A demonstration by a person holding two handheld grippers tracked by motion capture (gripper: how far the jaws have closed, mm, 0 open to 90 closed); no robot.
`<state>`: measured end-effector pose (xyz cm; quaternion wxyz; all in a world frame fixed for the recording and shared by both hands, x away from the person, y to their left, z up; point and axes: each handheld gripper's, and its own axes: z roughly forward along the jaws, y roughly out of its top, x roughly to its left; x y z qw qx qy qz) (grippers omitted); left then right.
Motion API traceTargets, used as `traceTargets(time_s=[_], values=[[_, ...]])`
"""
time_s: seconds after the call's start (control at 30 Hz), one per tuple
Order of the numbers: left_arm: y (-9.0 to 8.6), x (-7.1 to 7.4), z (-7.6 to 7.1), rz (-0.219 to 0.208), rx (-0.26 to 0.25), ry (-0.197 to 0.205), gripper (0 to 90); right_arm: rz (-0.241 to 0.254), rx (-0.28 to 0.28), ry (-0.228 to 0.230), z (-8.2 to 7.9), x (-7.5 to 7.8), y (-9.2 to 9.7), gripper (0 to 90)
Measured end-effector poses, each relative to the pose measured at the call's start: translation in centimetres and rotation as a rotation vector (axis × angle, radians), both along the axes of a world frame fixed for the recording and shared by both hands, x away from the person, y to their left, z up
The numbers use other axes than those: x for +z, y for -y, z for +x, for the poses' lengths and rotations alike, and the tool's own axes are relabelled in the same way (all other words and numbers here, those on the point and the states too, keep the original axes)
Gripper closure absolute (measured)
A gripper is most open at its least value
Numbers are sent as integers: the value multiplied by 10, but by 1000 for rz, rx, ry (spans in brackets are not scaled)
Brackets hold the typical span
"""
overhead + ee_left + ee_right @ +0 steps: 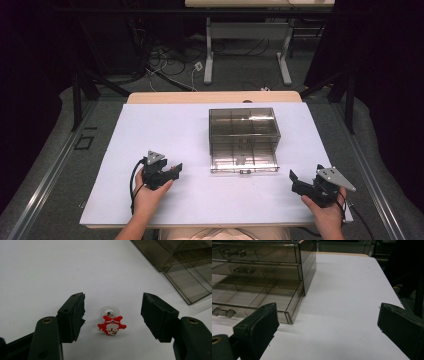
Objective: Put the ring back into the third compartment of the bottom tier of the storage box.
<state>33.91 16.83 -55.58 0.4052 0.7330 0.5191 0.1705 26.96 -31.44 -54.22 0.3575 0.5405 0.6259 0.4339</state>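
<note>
Ring [111,323], small plastic toy type: clear band with a red and white cartoon figure on top, glossy, lies flat on the white table sheet [50,267] at lower centre of the left gripper view. No readable writing or brand on it, figure detail too small to tell. Left gripper [112,312] has its black jaws spread either side of the ring, pads not touching it; rubbery pad [79,310] on the left jaw looks torn and ragged at the edge. In the high view the left gripper [172,172] sits lower left of centre, held in a hand [150,195]. Drawer box [243,140], smoky transparent plastic, rectangular, stands mid-frame; bottom drawer [254,301] is pulled out, with divided compartments and clear knob handles [223,312]. Right gripper [327,322], jaws spread wide with nothing between, sits at lower right of the high view [298,181], near the sheet's edge, with a grey three-cornered plate [336,177] on top.
</note>
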Motion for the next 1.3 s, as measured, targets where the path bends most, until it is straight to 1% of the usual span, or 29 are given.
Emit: traceTargets(time_s=[0.03, 0.07, 0.13, 0.17, 0.27, 0.3, 0.33, 0.53, 0.7, 0.73, 0.77, 0.8, 0.9, 0.93, 1.03, 1.07, 1.13, 1.17, 1.2, 1.23, 1.27, 1.3], values=[[0, 0, 0, -8, -1, -3, 360, 0, 0, 0, 0, 0, 0, 31], [-1, -1, 1, -5, -2, -7, 380, 2, 3, 0, 0, 0, 0, 31], [-1, -2, 1, -5, -2, -12, 387, -1, 5, -3, 0, 0, 0, 31], [-1, -2, 1, -5, -2, -12, 390, -4, -4, 5, 0, -1, -1, 31], [0, -5, 2, -12, 2, -16, 405, 1, 5, 0, 0, -1, -1, 32], [0, -5, 2, -14, 5, -19, 405, 1, 5, 0, 0, -1, -1, 32], [0, -5, 2, -12, 2, -31, 415, -1, 4, 0, 1, -1, -1, 32], [0, -6, 2, -25, 11, -46, 459, 2, 9, 1, 1, -1, -2, 33], [0, -7, 2, -26, 15, -58, 487, 1, 8, 3, 1, -2, -3, 34], [0, -7, 2, -29, 17, -61, 497, 0, 13, -7, 1, -1, -3, 34], [0, -7, 2, -30, 18, -63, 497, 0, 13, -7, 1, -1, -3, 34], [0, -7, 3, -37, 20, -73, 510, 0, 17, -11, 0, -1, -2, 34], [1, -8, 3, -37, 19, -78, 524, -3, 17, -10, 0, -1, -2, 34], [1, -8, 3, -43, 20, -84, 531, -4, 18, -9, 0, -1, -3, 34], [1, -8, 3, -39, 21, -88, 561, -3, 16, -10, 0, -1, -3, 35], [1, -8, 3, -44, 24, -94, 569, -2, 17, -15, 0, -1, -3, 35], [1, -8, 3, -39, 29, -94, 579, -4, 17, -15, 0, -1, -3, 35], [1, -8, 3, -44, 34, -95, 590, -4, 18, -14, 0, -1, -3, 35], [0, -8, 4, -50, 31, -98, 597, -5, 22, -40, -1, 0, -3, 35], [-1, -8, 4, -54, 33, -101, 603, 4, 8, -10, 1, -2, -4, 35], [-2, -8, 4, -71, 37, -106, 609, 0, 19, -11, 1, -2, -3, 35], [-2, -8, 4, -71, 37, -106, 614, 0, 19, -11, 1, -2, -3, 35]])
